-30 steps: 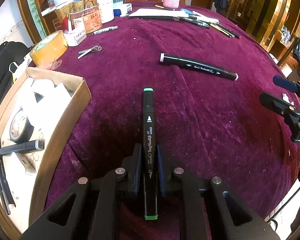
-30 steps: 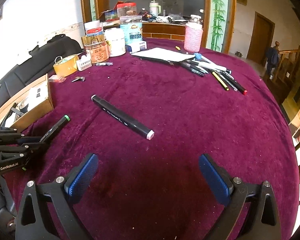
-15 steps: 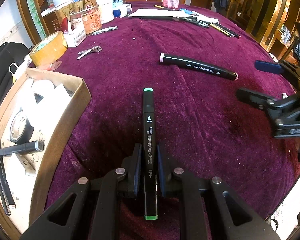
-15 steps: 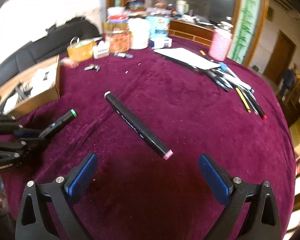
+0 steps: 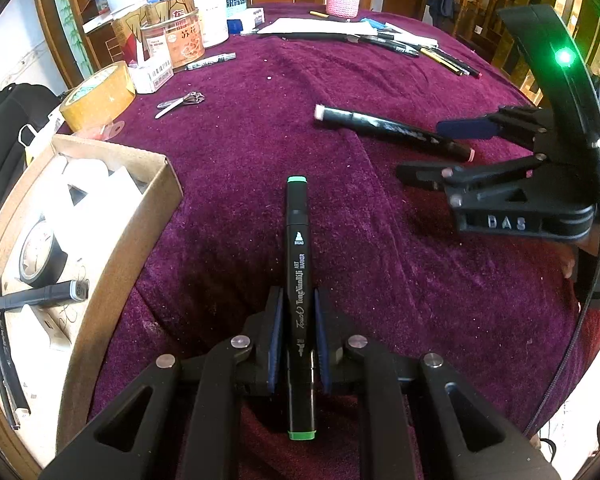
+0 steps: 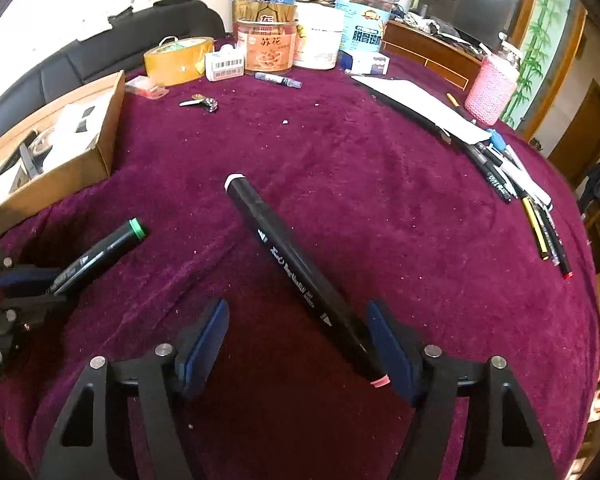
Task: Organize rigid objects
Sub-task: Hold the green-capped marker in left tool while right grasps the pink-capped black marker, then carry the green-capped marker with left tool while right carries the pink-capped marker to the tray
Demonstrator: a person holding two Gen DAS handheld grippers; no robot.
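Purple cloth point(image 6: 380, 184): velvet-like cover over the whole table, creased near the middle.
Left gripper point(image 5: 298, 344): clenched on the green-capped marker point(image 5: 299, 280); both blue pads press its barrel, and the marker juts forward above the cloth.
Right gripper point(image 6: 296, 344): jaws part-way apart and just been closing; the pink-capped marker point(image 6: 300, 276) lies between them, its near end against the right-side pad point(image 6: 388, 344), well clear of the left-side pad. No grip shown.
Pink-capped marker, position: flat on the cloth, slanted, right of the green one.
Cardboard box point(image 5: 140, 216): at the table's left edge, holding a black tape roll point(image 5: 40, 256), a grey-capped marker point(image 5: 44, 296) and white items.
Far edge: yellow tape roll point(image 6: 178, 60), tins, pens, paper.
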